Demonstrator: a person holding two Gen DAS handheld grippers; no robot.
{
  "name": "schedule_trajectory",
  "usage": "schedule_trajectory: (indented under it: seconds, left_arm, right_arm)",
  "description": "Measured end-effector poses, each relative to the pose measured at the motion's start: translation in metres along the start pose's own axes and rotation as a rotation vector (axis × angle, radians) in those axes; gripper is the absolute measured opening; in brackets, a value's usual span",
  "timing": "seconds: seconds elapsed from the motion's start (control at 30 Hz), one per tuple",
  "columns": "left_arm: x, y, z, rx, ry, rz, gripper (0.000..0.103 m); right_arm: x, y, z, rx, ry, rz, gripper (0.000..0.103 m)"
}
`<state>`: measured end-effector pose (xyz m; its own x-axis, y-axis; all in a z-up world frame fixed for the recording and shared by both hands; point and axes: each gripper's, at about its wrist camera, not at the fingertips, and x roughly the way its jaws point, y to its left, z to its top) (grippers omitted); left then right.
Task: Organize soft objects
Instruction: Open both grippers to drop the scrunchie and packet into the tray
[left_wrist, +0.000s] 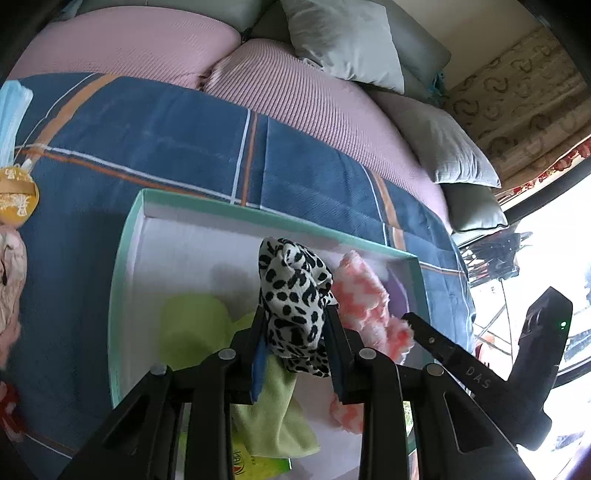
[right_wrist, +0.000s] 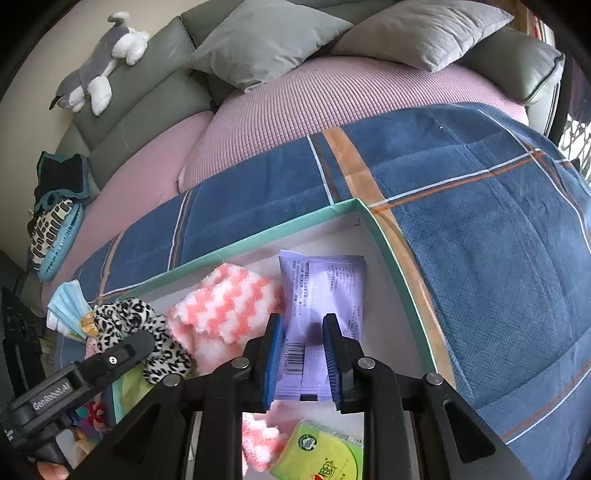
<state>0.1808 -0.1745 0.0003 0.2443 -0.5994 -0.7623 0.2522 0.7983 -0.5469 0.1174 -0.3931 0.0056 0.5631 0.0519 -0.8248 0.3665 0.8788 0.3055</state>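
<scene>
You are carrying a leopard-print cloth (left_wrist: 295, 306) in your left tool (left_wrist: 295, 325), whose fingers are pinching it tight, and you are holding it over the middle of the teal-rimmed box (left_wrist: 127, 236). This looks like the placing step: the cloth is hanging above the white floor of the box, between the green cloth (left_wrist: 192, 328) on one side and the pink-and-white fuzzy sock (left_wrist: 365, 299) on the other. The next move probably calls for lowering into that bare gap and opening the fingers without dragging either neighbour.

Your right tool (right_wrist: 303, 343) is hovering partly open, gripping nothing, with the purple packet (right_wrist: 321, 291) lying flat in the box beneath its fingers. A yellow-green tissue pack (right_wrist: 325, 454) is sitting at the near edge of the box.

The box is resting on a blue plaid blanket (right_wrist: 480, 229) spread over a pink ribbed cover (right_wrist: 295, 110) on a sofa. Grey cushions (right_wrist: 266, 40) are leaning against the back, and a grey-and-white plush toy (right_wrist: 99, 59) is lying along the top of the backrest. A blue face mask (right_wrist: 66, 302) is waiting on the blanket just beyond the box's left end. Bright daylight is coming through a window on the right.
</scene>
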Motion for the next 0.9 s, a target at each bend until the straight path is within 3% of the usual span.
schedule_trajectory:
  seconds: [0.07,0.17,0.23,0.5,0.7,0.8,0.9]
  left_arm:
    - [-0.001,-0.001,0.000,0.009,0.002,0.013,0.031]
    - [-0.009,-0.006,0.000,0.031,-0.006,0.035,0.040]
    - [-0.017,-0.009,0.002,0.048,-0.018,0.051,0.047]
    - [-0.048,-0.019,0.005,0.109,-0.076,0.109,0.054]
    - [-0.059,-0.019,0.001,0.132,-0.088,0.165,0.059]
    - [-0.062,-0.016,-0.001,0.135,-0.094,0.200,0.071]
    - [-0.063,-0.013,-0.004,0.144,-0.098,0.225,0.072]
  right_arm:
    - [-0.002,0.002,0.000,-0.008,-0.001,-0.015,0.025]
    - [-0.007,0.004,0.001,-0.017,-0.008,-0.036,0.025]
    - [-0.012,0.005,0.002,-0.017,-0.018,-0.046,0.033]
    - [-0.038,0.008,0.005,-0.025,-0.082,-0.049,0.037]
    - [-0.043,0.015,-0.001,-0.047,-0.079,-0.076,0.037]
    - [-0.043,0.016,-0.007,-0.055,-0.067,-0.090,0.048]
    - [-0.044,0.019,-0.011,-0.076,-0.065,-0.111,0.051]
